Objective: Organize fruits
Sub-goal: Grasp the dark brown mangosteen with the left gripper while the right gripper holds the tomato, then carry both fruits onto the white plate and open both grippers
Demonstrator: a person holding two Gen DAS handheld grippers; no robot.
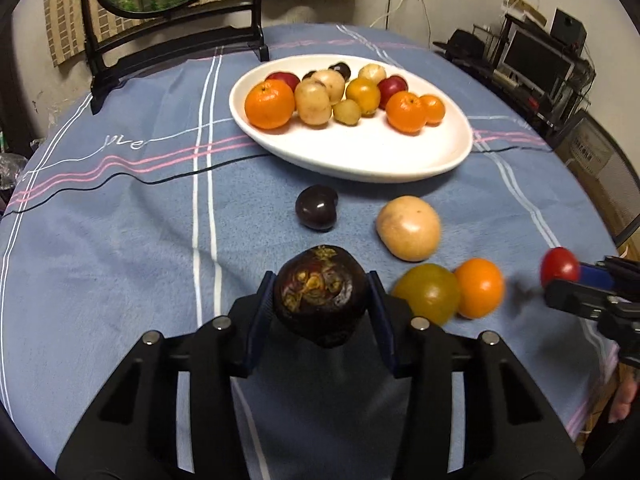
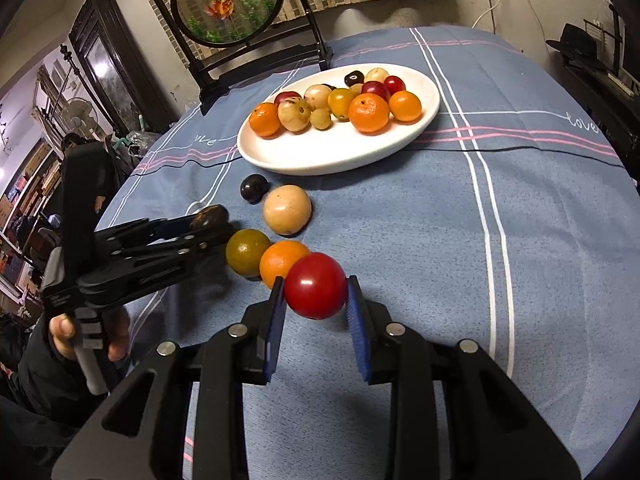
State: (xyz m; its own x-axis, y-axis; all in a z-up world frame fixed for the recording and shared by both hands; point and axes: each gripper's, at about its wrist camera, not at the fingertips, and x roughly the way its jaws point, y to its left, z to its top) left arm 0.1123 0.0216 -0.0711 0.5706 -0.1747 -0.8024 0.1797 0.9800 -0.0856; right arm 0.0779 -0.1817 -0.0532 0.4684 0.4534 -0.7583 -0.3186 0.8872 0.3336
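Observation:
My left gripper (image 1: 322, 294) is shut on a dark purple mangosteen (image 1: 320, 296), held just above the blue cloth; in the right wrist view the same gripper (image 2: 214, 220) comes in from the left with the mangosteen (image 2: 208, 216) at its tip. My right gripper (image 2: 316, 292) is shut on a red round fruit (image 2: 315, 285), and it shows at the right edge of the left wrist view with the red fruit (image 1: 559, 266). Loose on the cloth lie a dark plum (image 1: 316, 213), a tan round fruit (image 1: 409, 227), a green-yellow fruit (image 1: 427, 293) and a small orange (image 1: 480, 287). The white oval plate (image 1: 360, 160) holds several fruits.
A round picture on a black stand (image 1: 172, 46) rises behind the plate at the table's far left edge. Shelves with a monitor (image 1: 536, 60) stand beyond the right edge. A hand (image 2: 64, 332) grips the left tool's handle low on the left.

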